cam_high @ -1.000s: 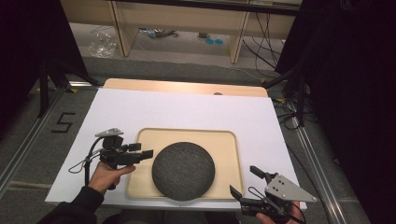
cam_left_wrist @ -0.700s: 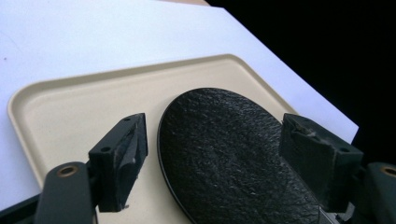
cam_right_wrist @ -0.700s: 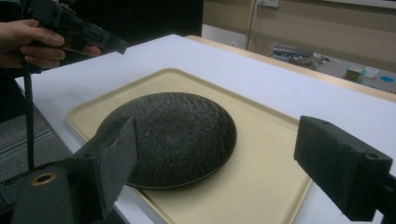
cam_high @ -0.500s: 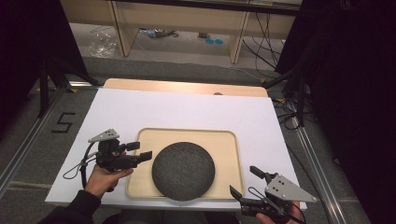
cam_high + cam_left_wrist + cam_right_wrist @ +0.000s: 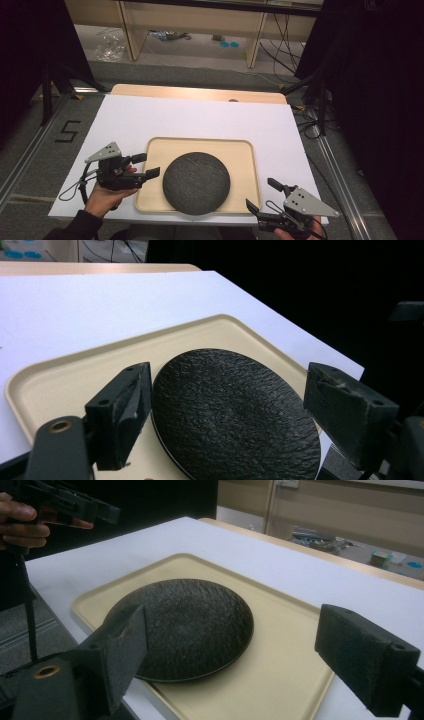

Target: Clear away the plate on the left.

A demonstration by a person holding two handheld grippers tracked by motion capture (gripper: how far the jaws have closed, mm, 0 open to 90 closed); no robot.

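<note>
On the white table surface [image 5: 200,120], a beige tray [image 5: 240,150] carries 1 dark textured round plate [image 5: 196,183], which lies flat in the tray's near half, its near rim at the tray's 6 o'clock edge.

Left gripper [image 5: 146,165]: positioned at the plate's 9 o'clock, over the tray's left rim, pointing toward the plate. Its 2 jaws are spread wide and have just been opening; nothing sits between them. In the left gripper view, the plate [image 5: 235,412] appears ahead of and below the jaws, clear of both pads. The left hand [image 5: 102,197] holds the gripper body off the tray's left edge.

Right gripper [image 5: 262,194]: positioned at the plate's 4 o'clock, near the tray's near right corner, pointing toward 10 o'clock. Its 2 jaws are spread wide and grip nothing. In the right gripper view, the plate [image 5: 185,625] lies ahead of the jaws, apart from both.
</note>
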